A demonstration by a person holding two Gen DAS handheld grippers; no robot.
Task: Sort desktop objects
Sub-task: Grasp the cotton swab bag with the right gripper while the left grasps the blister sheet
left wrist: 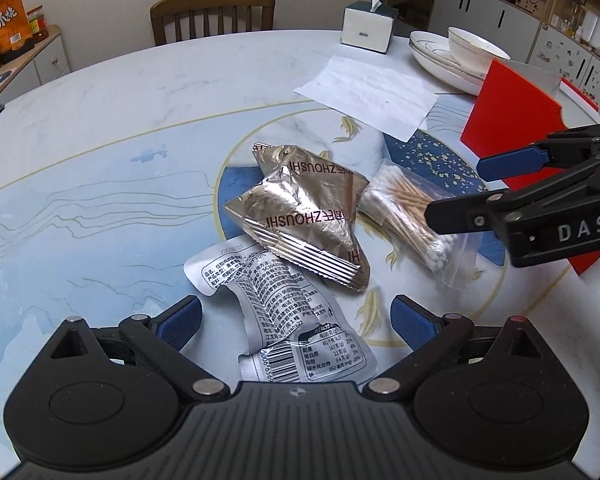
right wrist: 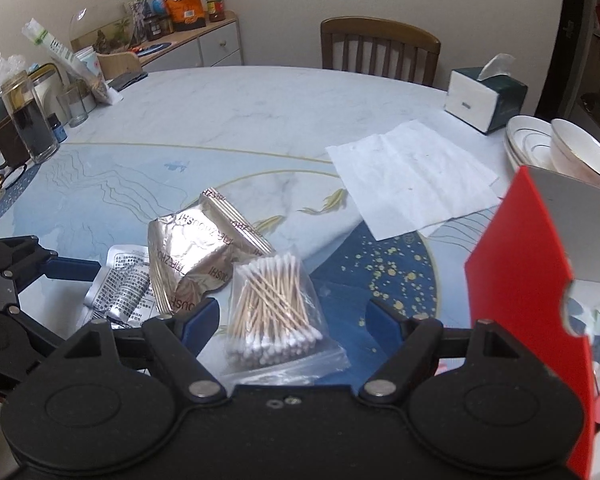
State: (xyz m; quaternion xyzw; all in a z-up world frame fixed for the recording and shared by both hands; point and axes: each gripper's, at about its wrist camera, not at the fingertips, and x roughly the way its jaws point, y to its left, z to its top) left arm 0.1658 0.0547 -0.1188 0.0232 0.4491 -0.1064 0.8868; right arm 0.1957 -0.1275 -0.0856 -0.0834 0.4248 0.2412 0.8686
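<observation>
Here, the round marble table [left wrist: 120,128] carries everything, its far edge running under a wooden chair [left wrist: 212,14]. At its right edge stands an open red box [right wrist: 528,280], with stacked white plates [left wrist: 440,60] and a bowl [left wrist: 474,46] behind it and a tissue box [left wrist: 366,28] toward the far right edge. A white paper sheet [left wrist: 368,94] lies flat between the tissue box and the table's middle. In the middle sit the things I am sorting: two gold foil packets [left wrist: 308,208], one overlapping the other, with a silver printed wrapper [left wrist: 284,320] tucked under their near edge, and just to their right a clear bag of cotton swabs [right wrist: 272,308], touching the foil. My left gripper [left wrist: 296,320] hangs spread wide over the silver wrapper, blue pads on either side of it and gripping nothing. My right gripper [right wrist: 296,320] is likewise spread wide, empty, its pads straddling the swab bag without pressing on it.
</observation>
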